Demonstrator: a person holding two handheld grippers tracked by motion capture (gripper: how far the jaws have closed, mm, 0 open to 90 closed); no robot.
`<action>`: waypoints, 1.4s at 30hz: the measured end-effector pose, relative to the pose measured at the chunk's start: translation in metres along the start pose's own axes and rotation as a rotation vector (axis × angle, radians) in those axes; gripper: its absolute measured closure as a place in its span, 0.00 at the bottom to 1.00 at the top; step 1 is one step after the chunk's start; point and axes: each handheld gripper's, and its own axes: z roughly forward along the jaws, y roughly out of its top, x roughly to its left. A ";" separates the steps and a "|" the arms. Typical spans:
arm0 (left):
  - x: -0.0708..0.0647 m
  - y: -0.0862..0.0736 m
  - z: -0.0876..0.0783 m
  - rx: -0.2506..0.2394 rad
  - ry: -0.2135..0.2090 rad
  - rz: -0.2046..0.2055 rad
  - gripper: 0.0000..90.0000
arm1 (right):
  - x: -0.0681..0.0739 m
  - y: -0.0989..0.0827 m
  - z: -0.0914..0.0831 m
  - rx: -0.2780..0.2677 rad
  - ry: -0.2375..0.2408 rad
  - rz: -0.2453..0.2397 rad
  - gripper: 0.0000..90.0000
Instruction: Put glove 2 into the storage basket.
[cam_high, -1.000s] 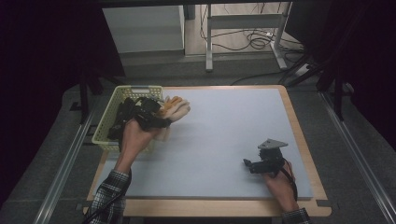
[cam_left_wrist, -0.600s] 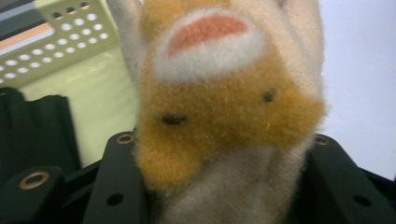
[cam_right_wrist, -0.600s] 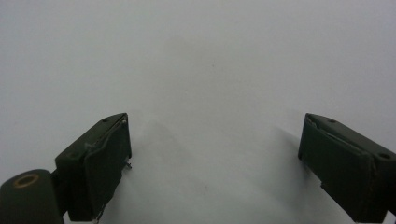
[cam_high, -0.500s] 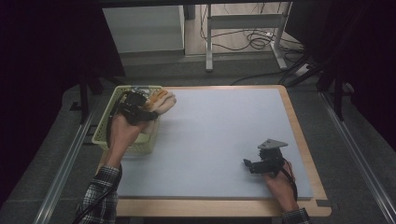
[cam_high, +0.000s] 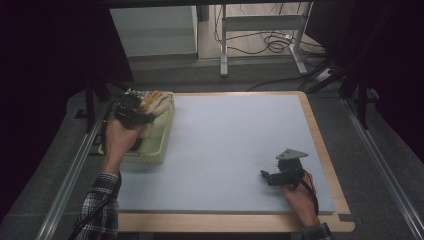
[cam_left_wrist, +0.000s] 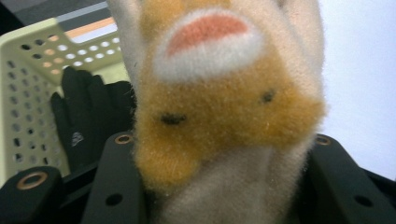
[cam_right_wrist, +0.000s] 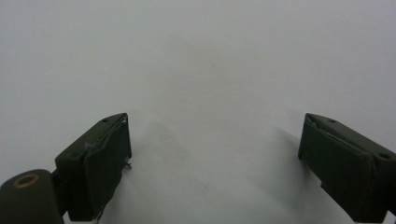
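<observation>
Left tool (cam_left_wrist: 219, 186) pinches a fuzzy toy (cam_left_wrist: 224, 107) that hides its jaw tips over the basket (cam_left_wrist: 28, 79).

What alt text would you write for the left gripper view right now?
A fuzzy orange and cream plush toy is clamped in the left gripper, close to the camera. Behind it, at left, a pale perforated basket holds a black glove; pale blue table at right.

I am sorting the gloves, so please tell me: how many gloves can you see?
2: a fuzzy orange-and-cream glove clamped in the left gripper over the basket, and a black glove inside it. More may be hidden.
</observation>
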 end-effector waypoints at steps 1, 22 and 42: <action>0.002 -0.001 0.001 -0.001 0.005 -0.008 0.58 | 0.000 0.000 0.000 0.000 0.000 0.000 0.10; 0.035 -0.011 0.036 0.028 0.048 -0.093 0.58 | 0.000 0.000 0.000 0.000 0.000 0.001 0.10; 0.033 -0.010 0.079 0.102 0.052 -0.101 0.58 | 0.000 0.000 0.000 -0.001 0.001 0.001 0.10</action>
